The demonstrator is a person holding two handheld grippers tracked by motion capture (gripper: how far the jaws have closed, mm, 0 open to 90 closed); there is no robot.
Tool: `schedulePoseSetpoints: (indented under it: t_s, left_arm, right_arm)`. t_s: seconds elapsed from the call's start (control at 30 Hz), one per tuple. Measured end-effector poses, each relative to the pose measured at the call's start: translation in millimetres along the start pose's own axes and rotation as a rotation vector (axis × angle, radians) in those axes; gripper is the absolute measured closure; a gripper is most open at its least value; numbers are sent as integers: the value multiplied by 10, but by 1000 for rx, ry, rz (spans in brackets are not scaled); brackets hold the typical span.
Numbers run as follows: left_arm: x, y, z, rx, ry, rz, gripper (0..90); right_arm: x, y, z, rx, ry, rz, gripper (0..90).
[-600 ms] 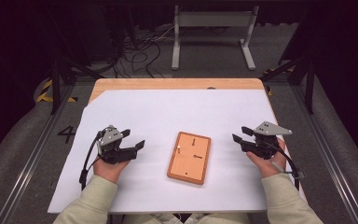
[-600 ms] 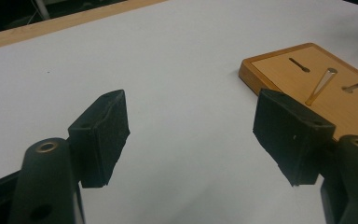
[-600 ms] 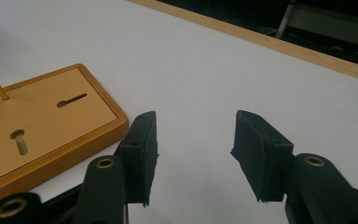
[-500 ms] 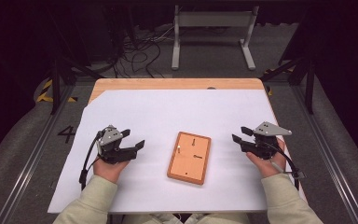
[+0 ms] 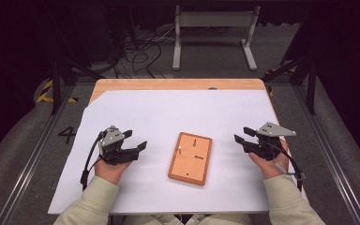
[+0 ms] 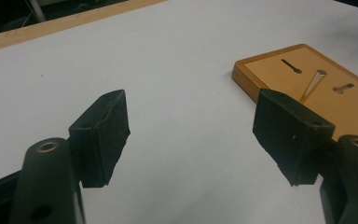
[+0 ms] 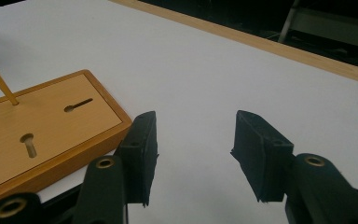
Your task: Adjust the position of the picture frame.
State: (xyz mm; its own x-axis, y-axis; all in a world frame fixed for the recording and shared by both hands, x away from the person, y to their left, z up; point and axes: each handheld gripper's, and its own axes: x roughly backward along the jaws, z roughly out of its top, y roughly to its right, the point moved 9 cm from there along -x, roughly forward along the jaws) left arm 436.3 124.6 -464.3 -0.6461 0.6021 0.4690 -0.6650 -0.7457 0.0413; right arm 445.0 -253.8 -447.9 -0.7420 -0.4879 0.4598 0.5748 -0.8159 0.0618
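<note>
The left gripper (image 5: 133, 142) rests in the person's palm on the white surface (image 5: 168, 112), fingers (image 6: 103, 128) spread wide and holding nothing, aimed at the wooden board (image 5: 191, 158) as if readying a reach. The board lies flat in the middle, between both grippers and clear of each, one thin pin (image 5: 180, 150) standing up from it. The right gripper (image 5: 243, 136) mirrors this, fingers (image 7: 142, 144) parted around bare surface, the board just beside them.
</note>
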Motion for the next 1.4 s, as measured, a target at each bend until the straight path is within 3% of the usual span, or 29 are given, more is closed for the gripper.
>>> schedulePoseSetpoints:
  t_s: [0.17,0.27,0.3,0.33,0.37,0.5,0.7,1.07,1.4]
  left_arm:
    - [11,51,1,-4,-8,-14,317]
    - [6,99,-5,-18,-20,-35,396]
    - [3,141,-13,-31,-32,-69,444]
    - [3,141,-13,-31,-32,-69,495]
    - [2,205,-14,-36,-36,-108,547]
    - [26,288,-3,-55,-39,-156,674]
    - [52,462,14,-114,-45,-226,891]
    - [-6,647,10,-133,-66,-288,896]
    - [-152,744,-135,-139,-183,-350,896]
  right_arm:
    - [3,-4,7,-6,1,12,499]
    - [-1,-2,5,-6,0,14,499]
    - [0,-1,4,-6,0,16,499]
    - [0,-1,4,-6,0,16,499]
    - [6,-4,9,-12,4,20,495]
    - [13,-15,20,-10,11,30,493]
    - [8,-27,22,-15,12,40,490]
    - [12,-34,31,-20,16,48,490]
    - [8,-33,15,-24,12,55,487]
